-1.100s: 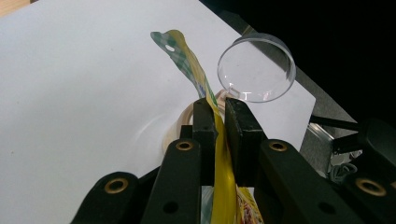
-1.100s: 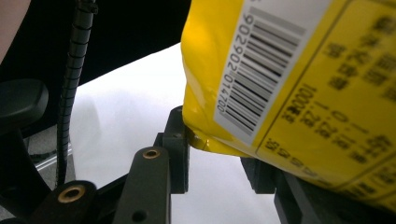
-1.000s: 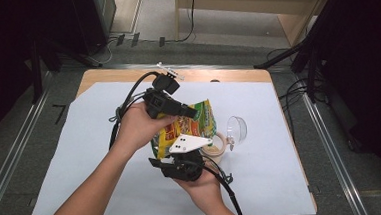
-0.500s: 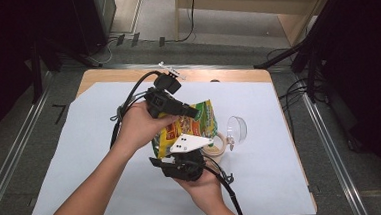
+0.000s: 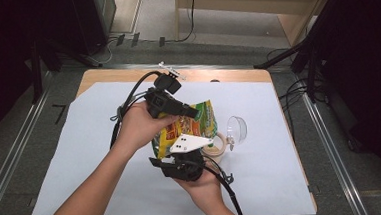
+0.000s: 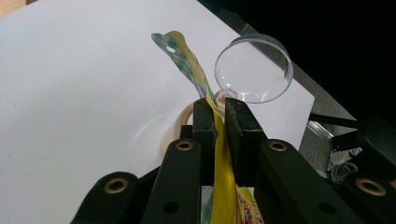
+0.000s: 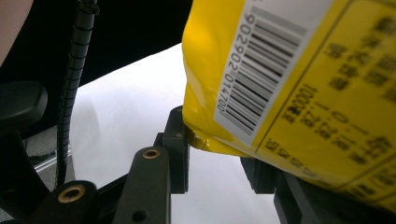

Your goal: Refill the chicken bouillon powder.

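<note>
A yellow and green snack bag (image 5: 199, 121) hangs above the white sheet, held between both grippers. My left gripper (image 5: 194, 112) comes in from the left, its jaws shut on the bag's thin sealed top edge (image 6: 187, 60); in the left gripper view (image 6: 220, 116) the pads pinch the yellow film. My right gripper (image 5: 183, 150) reaches up from below under its white plate. In the right gripper view (image 7: 217, 149) the bag's barcode side (image 7: 280, 70) sits between the jaws, with the left pad against its lower corner and the right pad partly hidden behind it.
A clear plastic cup (image 5: 237, 128) lies on its side just right of the bag, also seen at the cup's rim (image 6: 254, 67). A roll of tape (image 5: 218, 145) lies beneath the bag. A white sheet (image 5: 80, 144) covers the wooden table (image 5: 216, 75). Cables trail from both grippers.
</note>
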Demonstrator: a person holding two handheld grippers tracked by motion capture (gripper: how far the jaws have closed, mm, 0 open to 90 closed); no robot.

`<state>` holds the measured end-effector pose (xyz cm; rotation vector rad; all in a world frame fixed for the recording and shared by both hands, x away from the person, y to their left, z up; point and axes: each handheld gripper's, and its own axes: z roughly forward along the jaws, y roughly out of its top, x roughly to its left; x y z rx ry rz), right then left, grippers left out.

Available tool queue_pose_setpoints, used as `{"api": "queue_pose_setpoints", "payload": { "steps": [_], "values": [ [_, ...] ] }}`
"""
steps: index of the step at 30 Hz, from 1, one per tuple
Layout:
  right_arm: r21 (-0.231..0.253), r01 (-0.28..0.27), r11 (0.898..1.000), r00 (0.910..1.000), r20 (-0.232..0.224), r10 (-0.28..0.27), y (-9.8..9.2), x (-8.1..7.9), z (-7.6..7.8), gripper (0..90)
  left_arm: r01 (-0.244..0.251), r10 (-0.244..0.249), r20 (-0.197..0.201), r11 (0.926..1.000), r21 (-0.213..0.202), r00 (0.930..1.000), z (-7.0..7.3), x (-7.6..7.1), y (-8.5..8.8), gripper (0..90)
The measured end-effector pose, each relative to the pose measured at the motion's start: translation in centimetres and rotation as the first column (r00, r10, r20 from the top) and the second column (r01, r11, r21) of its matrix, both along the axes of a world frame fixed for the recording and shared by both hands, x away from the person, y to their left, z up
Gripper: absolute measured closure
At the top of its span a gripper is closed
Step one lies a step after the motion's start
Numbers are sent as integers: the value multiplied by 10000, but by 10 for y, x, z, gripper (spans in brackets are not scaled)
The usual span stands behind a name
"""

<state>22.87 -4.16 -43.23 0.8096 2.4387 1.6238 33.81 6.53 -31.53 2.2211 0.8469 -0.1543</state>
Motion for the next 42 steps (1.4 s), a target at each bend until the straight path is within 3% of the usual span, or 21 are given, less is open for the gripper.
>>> {"api": "queue_pose_setpoints", "payload": {
  "steps": [19, 31, 42],
  "values": [
    [-19, 48, 10000, 10000, 6, -48, -1, 0, -1, 676, 29, -29, 69, 10000, -5, 10000, 0, 0, -1, 838],
    [169, 68, 9998, 9999, -147, -66, -1, -1, -1, 681, 27, -25, -190, 9999, 102, 9998, -1, 2, -4, 849],
    [296, 76, 9995, 9999, -112, -72, -2, -3, -3, 697, 160, -164, 125, 9994, 314, 9998, 2, -2, -7, 869]
  ]
}}
